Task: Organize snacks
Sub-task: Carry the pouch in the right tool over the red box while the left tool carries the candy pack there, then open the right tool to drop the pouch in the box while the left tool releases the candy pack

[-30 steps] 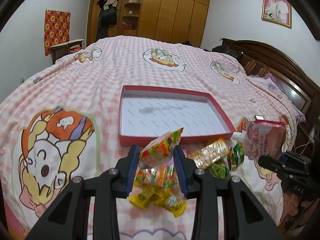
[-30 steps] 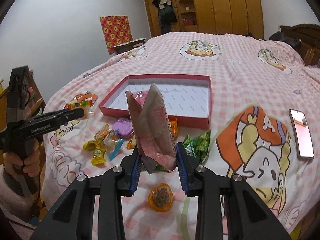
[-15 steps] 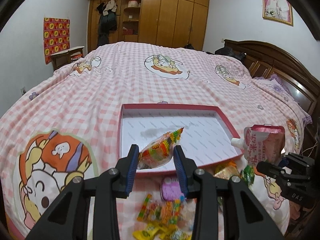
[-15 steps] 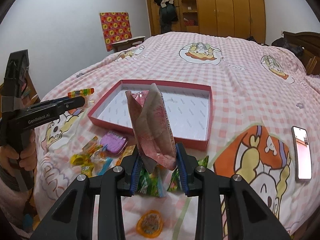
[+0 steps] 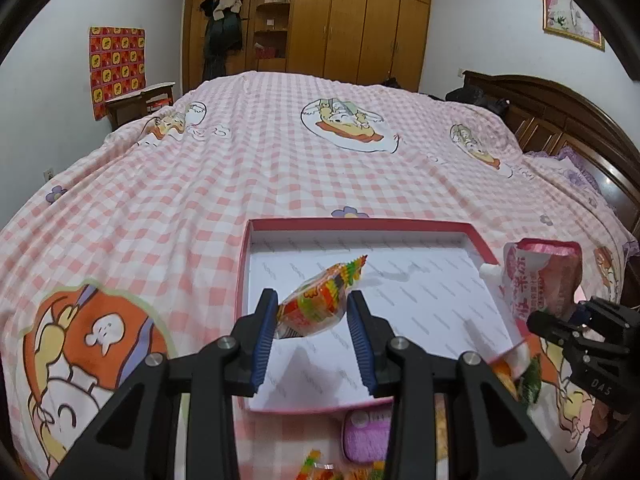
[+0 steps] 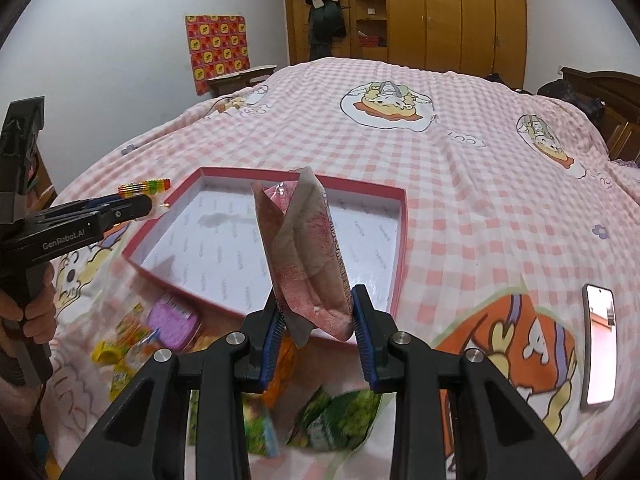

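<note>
Over the red box [image 5: 362,226] on the bed [image 5: 280,168], your left gripper [image 5: 316,336] clamps the candy packet [image 5: 320,300] and your right gripper [image 6: 316,328] the pink pouch [image 6: 308,256], both poised to drop inside.

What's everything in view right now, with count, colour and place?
box: 1, red rim, white inside, on the bed, nothing lying in it
striped candy pack: 1, orange-yellow-green, clamped in left tool above the box
spouted pouch: 1, pink, clamped in right tool over the box's near edge
purple tin: 1, on the bed before the box
green packets: at least 2, near edge, blurred
yellow candies: several, left of the tin
phone: 1, on the bed, right
left tool: shut on pack
right tool: shut on pouch
</note>
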